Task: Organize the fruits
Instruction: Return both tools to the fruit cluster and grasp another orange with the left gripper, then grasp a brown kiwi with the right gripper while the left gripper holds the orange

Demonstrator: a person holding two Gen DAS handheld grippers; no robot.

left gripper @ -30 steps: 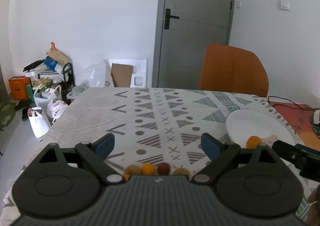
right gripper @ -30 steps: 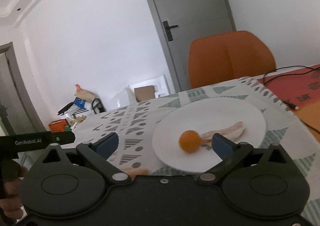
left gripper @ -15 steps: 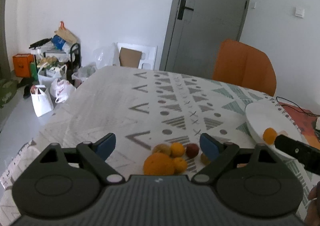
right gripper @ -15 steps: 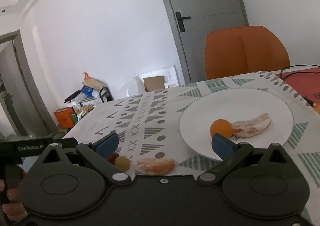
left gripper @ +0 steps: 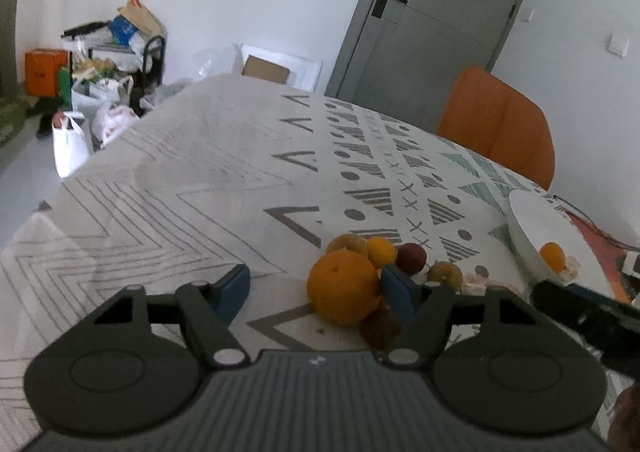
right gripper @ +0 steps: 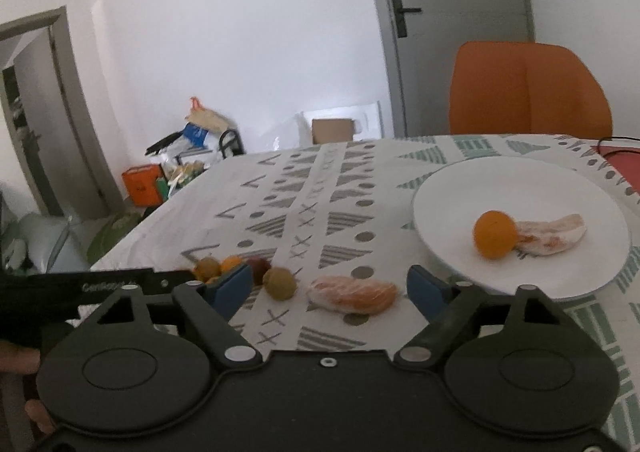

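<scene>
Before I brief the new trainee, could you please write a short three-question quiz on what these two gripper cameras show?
1. True or false: the white plate holds a small round orange fruit beside a peeled segment.
2. In the left wrist view, which fruit lies between the fingers of the left gripper?
   A. the large orange
   B. the dark red fruit
3. What lies on the tablecloth between the fingers of the right gripper, nearest its right finger?

Key
1. True.
2. A.
3. A peeled citrus piece, untouched by either finger.
</scene>
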